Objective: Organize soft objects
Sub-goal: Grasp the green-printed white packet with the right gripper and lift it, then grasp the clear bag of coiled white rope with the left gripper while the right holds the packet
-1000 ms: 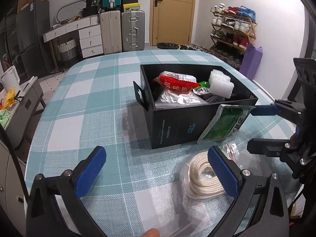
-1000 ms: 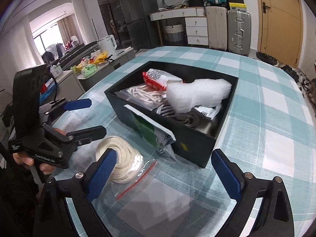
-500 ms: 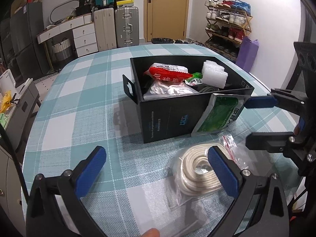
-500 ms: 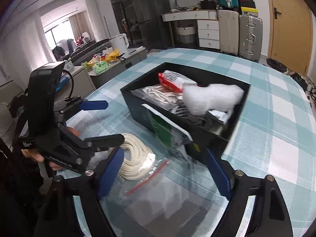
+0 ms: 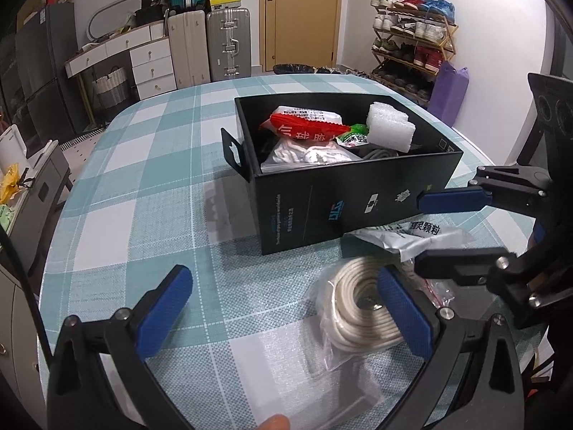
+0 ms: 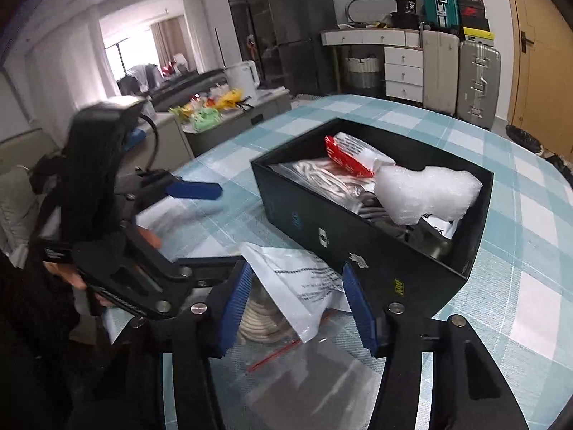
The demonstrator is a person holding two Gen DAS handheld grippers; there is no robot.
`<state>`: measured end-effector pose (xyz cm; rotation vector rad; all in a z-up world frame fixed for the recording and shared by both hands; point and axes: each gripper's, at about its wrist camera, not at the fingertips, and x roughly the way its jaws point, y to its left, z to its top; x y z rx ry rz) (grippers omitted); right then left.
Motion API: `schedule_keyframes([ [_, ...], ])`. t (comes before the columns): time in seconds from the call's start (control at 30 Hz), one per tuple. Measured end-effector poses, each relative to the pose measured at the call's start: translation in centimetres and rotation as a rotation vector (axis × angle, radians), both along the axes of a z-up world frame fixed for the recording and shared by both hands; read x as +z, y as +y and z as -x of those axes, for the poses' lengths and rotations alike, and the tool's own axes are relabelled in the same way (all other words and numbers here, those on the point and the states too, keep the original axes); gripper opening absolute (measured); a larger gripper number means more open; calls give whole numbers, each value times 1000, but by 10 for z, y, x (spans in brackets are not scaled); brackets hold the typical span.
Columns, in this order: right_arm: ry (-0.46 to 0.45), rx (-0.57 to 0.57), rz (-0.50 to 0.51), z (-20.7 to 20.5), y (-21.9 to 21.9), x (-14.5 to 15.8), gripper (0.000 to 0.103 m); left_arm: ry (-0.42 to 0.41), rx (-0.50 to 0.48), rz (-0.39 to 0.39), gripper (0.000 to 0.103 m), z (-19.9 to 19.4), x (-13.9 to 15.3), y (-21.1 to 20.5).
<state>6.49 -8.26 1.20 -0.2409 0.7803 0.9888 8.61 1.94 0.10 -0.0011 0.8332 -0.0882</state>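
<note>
Table (image 5: 143,186), teal-checked cloth; black box (image 5: 358,193) on it, holding red-and-white packet (image 5: 304,125), white foam (image 5: 390,125), bagged cord; white printed pouch (image 6: 297,279) flat against box's near wall, overlapping bagged rope coil (image 5: 358,308); left gripper (image 5: 286,308) jaws wide, empty; right gripper (image 6: 297,304) jaws partly apart around pouch and coil, not gripping.

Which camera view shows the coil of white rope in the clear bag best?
The left wrist view: most of the rope coil shows as a ring inside its bag, with only one claw finger across it. In the right wrist view the rope coil is mostly hidden under the white packet.
</note>
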Motion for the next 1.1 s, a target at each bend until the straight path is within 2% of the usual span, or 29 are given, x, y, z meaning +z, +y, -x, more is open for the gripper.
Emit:
schedule_keyframes([
  [0.23, -20, -29, 42, -3, 5, -9, 54, 7, -1, 4, 103, -1, -2, 2],
  [0.43, -75, -26, 69, -1, 11, -12, 34, 10, -5, 1, 103, 0, -3, 1],
  [0.47, -79, -21, 68, 0, 11, -12, 27, 8, -6, 2, 103, 0, -3, 1],
  [0.6, -101, -2, 59, 2, 11, -9, 16, 7, -14, 3, 103, 0, -4, 0],
  [0.87, -152, 4, -12, 6, -2, 11, 15, 8, -34, 23, 103, 3, -2, -3],
  [1.1, -192, -17, -50, 12, -16, 30, 15, 16, -114, 39, 103, 8, 3, -21],
])
